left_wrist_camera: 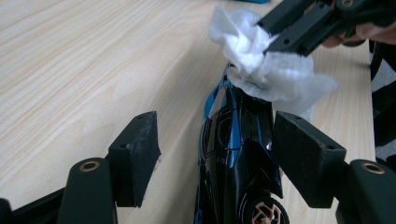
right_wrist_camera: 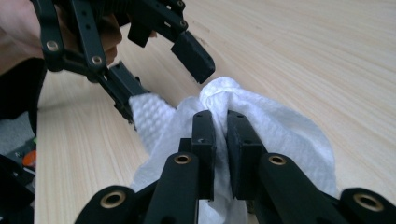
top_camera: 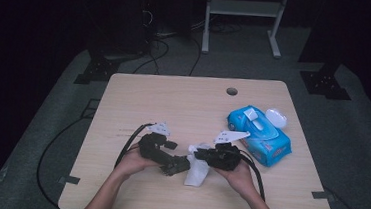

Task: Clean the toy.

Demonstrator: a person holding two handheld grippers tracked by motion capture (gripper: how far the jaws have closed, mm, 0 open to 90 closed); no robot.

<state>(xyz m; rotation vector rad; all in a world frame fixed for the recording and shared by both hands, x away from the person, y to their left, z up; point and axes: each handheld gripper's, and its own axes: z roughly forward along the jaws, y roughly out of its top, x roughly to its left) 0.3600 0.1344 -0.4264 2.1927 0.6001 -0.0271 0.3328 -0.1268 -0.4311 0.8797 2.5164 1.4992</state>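
Observation:
A black and blue toy car lies on the wooden table between the jaws of my left gripper. Those jaws stand apart: the left pad is well clear of the car and the right pad is close beside it. My right gripper is shut on a crumpled white wipe. It holds the wipe against the car's far end. In the high view both grippers meet near the table's front middle, left gripper and right gripper, with the wipe hanging between them.
A blue pack of wet wipes with its white lid flipped open lies to the right of my right hand. A cable hole sits near the table's far edge. Cables trail off the table's left and front edges.

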